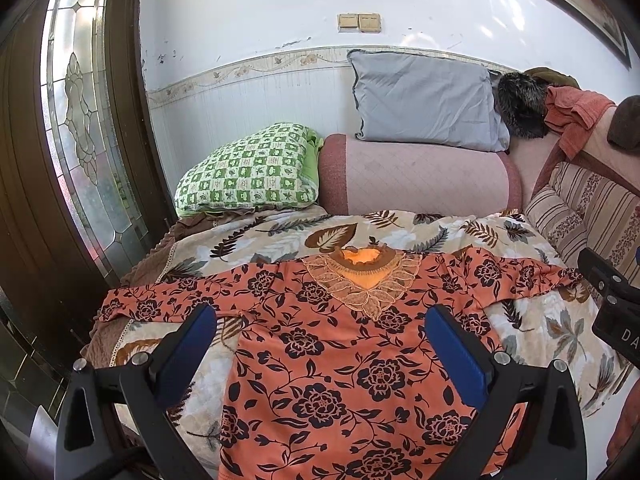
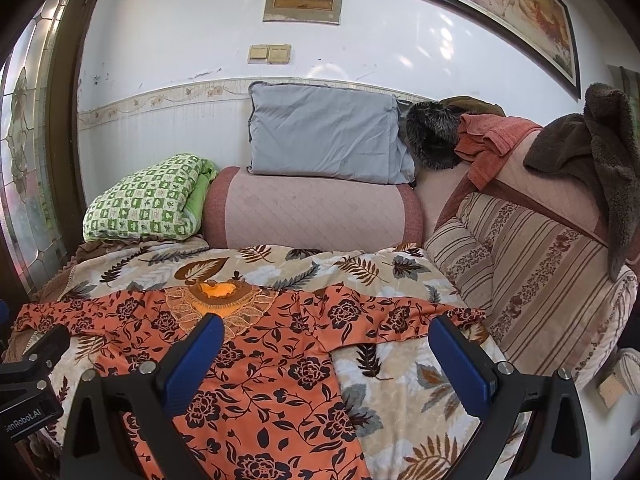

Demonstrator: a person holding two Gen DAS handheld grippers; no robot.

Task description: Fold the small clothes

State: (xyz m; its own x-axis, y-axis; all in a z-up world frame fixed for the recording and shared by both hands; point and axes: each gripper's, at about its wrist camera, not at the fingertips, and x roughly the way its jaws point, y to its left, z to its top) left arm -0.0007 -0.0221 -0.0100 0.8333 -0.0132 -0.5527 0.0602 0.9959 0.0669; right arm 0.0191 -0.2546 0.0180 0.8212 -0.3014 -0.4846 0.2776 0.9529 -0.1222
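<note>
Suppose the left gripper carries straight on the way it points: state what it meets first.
Probably the orange floral top. It lies flat on the leaf-print blanket, filling the space ahead between the open left gripper; depth is hard to judge.

"GenRobot.AI" on left tool (image 2: 28, 376) body (first letter cut off); "DA" on right tool (image 1: 616, 312) body.

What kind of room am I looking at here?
Most likely a lived-in home sitting room or bedroom. A sofa draped in a leaf-print blanket carries pillows, and a framed painting hangs above. An orange floral shirt lies spread flat.
</note>
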